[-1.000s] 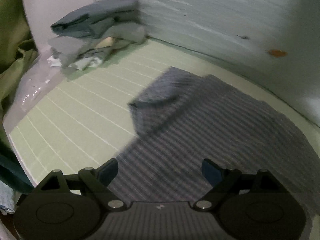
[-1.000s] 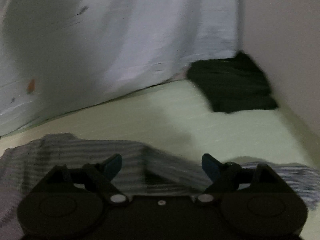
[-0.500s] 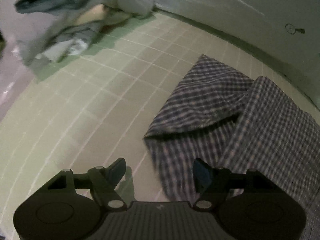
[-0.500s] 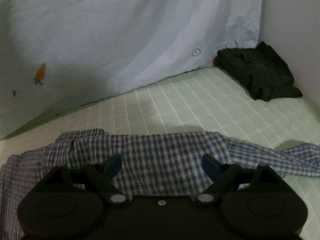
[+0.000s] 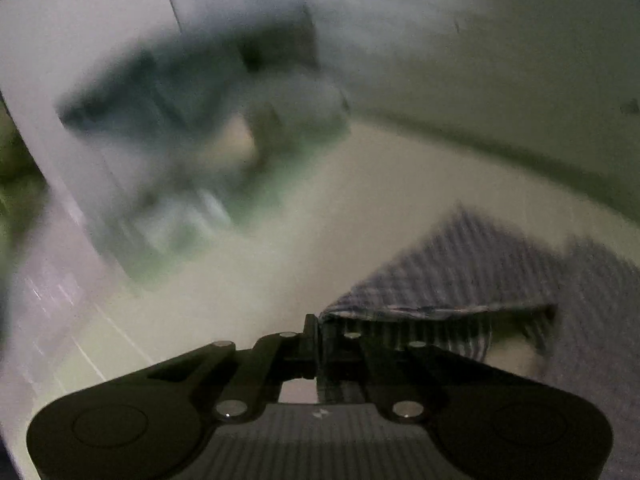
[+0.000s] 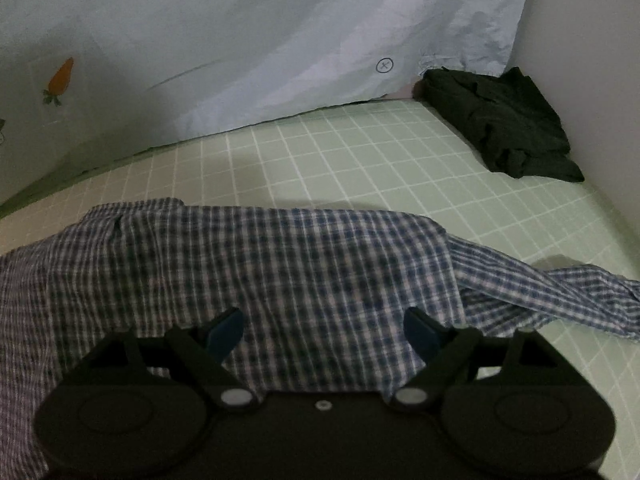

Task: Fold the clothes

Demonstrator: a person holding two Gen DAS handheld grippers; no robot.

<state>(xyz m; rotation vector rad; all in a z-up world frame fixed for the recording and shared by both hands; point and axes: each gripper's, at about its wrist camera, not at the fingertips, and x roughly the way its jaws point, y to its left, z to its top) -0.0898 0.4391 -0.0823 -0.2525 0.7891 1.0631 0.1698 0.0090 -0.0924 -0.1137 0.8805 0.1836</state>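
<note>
One checked shirt (image 6: 280, 276) on green grid sheet (image 6: 360, 152), left gripper (image 5: 319, 334) pinching its folded edge, right gripper (image 6: 320, 330) spread above it; one dark garment (image 6: 500, 124) in far corner.

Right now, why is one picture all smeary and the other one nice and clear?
Left wrist view: motion blur smears the pile of clothes and the wall, though the left tool shut on the checked shirt stays sharp. Right wrist view: dim but crisp, the shirt's checks and the green sheet lines clear.
</note>
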